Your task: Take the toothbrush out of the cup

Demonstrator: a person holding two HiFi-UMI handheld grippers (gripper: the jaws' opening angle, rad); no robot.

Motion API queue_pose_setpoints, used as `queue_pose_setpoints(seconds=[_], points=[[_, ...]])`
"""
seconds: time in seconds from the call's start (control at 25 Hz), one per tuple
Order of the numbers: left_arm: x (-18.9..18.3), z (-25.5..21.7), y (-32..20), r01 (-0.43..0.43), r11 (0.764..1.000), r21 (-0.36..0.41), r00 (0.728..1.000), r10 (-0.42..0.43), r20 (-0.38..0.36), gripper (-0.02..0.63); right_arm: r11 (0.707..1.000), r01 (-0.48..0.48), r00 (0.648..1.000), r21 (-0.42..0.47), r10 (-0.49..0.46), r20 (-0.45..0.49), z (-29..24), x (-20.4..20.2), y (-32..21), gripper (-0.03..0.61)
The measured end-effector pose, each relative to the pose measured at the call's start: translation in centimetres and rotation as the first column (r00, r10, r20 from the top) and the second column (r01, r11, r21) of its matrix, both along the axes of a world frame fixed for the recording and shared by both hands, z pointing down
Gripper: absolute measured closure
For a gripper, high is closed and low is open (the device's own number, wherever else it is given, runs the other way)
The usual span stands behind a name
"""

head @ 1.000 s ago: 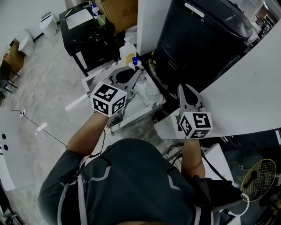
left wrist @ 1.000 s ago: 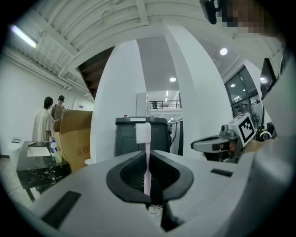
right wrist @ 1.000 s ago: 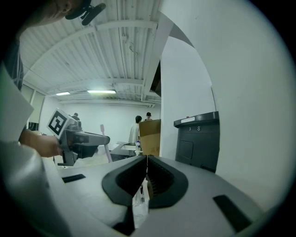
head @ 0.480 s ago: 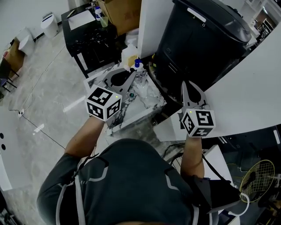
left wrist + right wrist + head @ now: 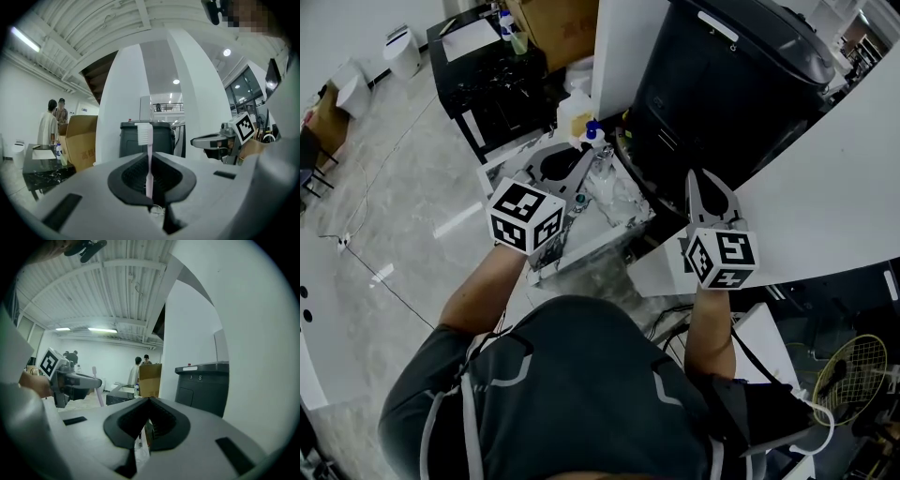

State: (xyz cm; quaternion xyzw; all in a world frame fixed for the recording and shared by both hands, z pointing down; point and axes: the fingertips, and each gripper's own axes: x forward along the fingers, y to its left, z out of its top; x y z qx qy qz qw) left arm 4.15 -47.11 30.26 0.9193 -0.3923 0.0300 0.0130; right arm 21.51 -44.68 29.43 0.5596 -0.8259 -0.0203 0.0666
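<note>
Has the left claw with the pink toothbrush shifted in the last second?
Yes, slightly: in the head view the left claw drew back toward the person, away from the blue-capped bottle.

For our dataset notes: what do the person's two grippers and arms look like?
Both the left gripper and the right gripper have light grey bodies tapering to a point, with ribbed black pads inside the jaws. Each carries a white cube printed with black square markers. The person wears a dark grey short-sleeved shirt with pale trim.
</note>
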Motion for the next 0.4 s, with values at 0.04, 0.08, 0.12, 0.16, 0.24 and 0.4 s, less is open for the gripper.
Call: queue_pose_setpoints(seconds=[0.04,0.08,0.12,0.16,0.24,0.4], points=[[-0.04,0.08,0.02,0.001,1.0,-0.003,1.0,-0.001,-0.002,0.586,1.0,-0.001,1.0,0.001,0.001,-0.002,-0.05,-0.08,0.02,0.552],[-0.04,0.09,0.04,0.0,1.0,-0.004,1.0,0.0,-0.003,0.586,1.0,-0.003,1.0,0.003,0.003,-0.005,-0.11,-0.1,0.01,0.552],[-0.01,0.04,0.03,-0.001,1.0,-0.002,1.0,0.001,-0.003,0.586,1.0,-0.007,1.0,0.004,0.007,-0.007,-0.17,-0.04,-0.03,0.552],[0.01,-0.02,-0.01,-0.002,1.0,0.001,1.0,0.002,-0.002,0.586,1.0,-0.013,1.0,0.005,0.013,-0.009,-0.19,0.08,-0.11,0.552],[0.01,-0.14,-0.12,-0.002,1.0,0.005,1.0,0.002,-0.001,0.586,1.0,-0.025,1.0,0.002,0.025,-0.009,-0.14,0.39,-0.21,0.552],[-0.15,-0.47,-0.14,0.001,1.0,0.009,1.0,-0.001,-0.003,0.586,0.999,-0.035,0.999,-0.003,0.035,-0.007,-0.1,0.72,-0.11,0.552]])
